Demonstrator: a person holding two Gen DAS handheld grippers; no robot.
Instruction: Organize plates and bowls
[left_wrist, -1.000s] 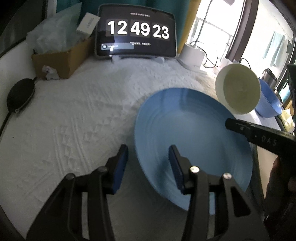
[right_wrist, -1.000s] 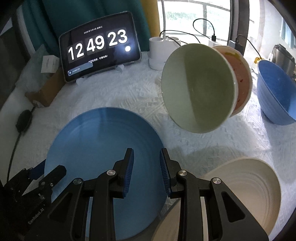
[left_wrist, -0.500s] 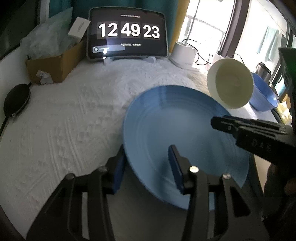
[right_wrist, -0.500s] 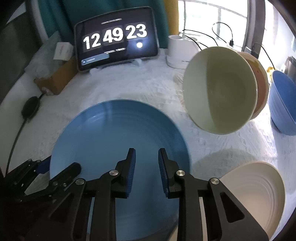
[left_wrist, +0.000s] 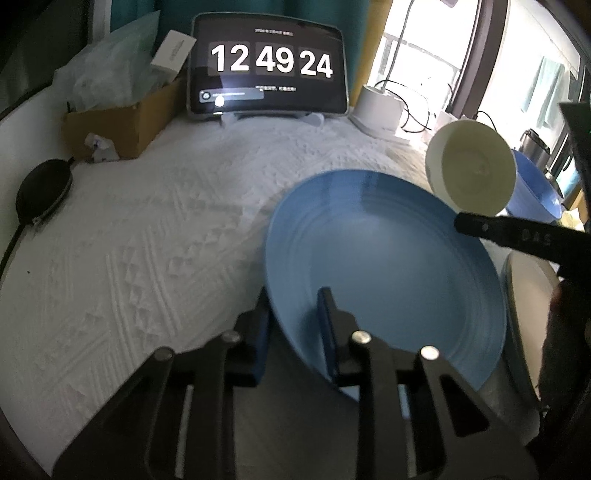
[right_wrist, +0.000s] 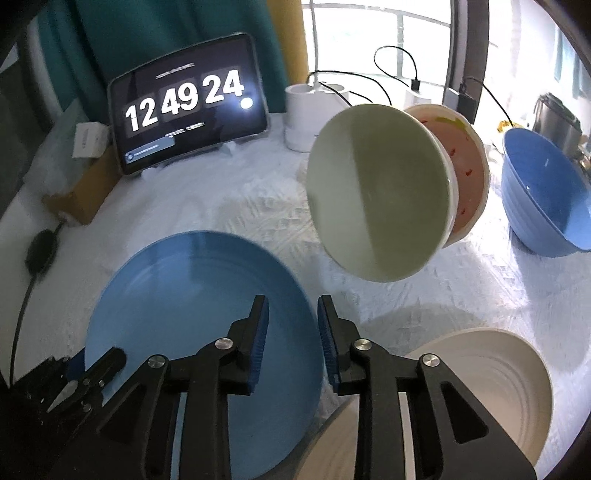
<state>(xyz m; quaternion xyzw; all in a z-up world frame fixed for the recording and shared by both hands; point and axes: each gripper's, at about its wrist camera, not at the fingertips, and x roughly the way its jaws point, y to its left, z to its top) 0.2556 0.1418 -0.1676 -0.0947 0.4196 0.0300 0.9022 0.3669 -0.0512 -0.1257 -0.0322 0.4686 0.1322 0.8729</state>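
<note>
Here the blue plate (left_wrist: 384, 258) lies tilted on the white-clothed desk (left_wrist: 147, 229), in front of the clock tablet (left_wrist: 267, 64). The left tool (left_wrist: 293, 325) is closing on the plate's near rim, one pad above, the other hidden beneath. The right tool (right_wrist: 291, 325) hovers over the plate's right edge, slightly apart and empty. Right of the plate, a cream plate (right_wrist: 491, 373) is partly cut off; behind it lean two bowls (right_wrist: 380, 192).
</note>
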